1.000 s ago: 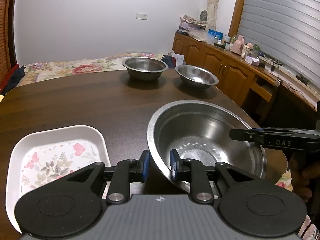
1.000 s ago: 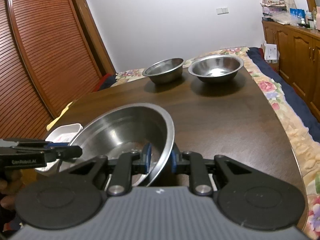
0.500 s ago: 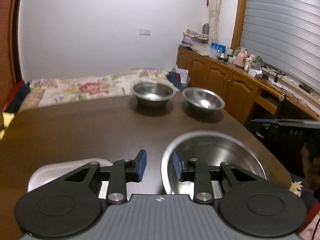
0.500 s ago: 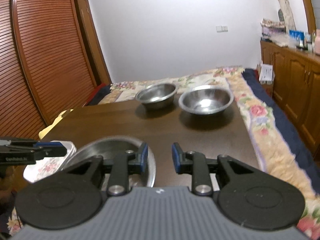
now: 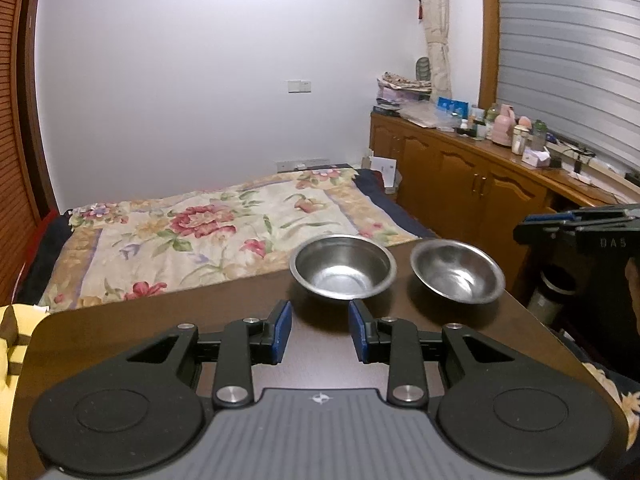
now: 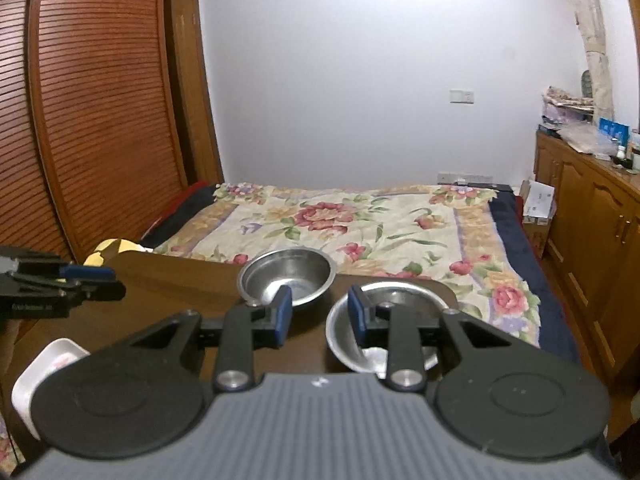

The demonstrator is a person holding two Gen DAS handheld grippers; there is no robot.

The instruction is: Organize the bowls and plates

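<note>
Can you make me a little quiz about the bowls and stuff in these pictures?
1. How many steel bowls stand on the table in the left wrist view?
2. True or false: the left gripper is holding a bowl.
3. What lies past the far edge of the table? A: a bed with a flowered cover. B: a sofa. C: a fridge.
Key: 1, two. 2, false, nothing is between its open fingers. 3, A.

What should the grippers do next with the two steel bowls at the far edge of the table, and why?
Probably bring the right gripper forward to the shallower bowl, nearest it. Its jaws are opening with nothing between them; the deeper bowl stands apart, unstacked.
</note>
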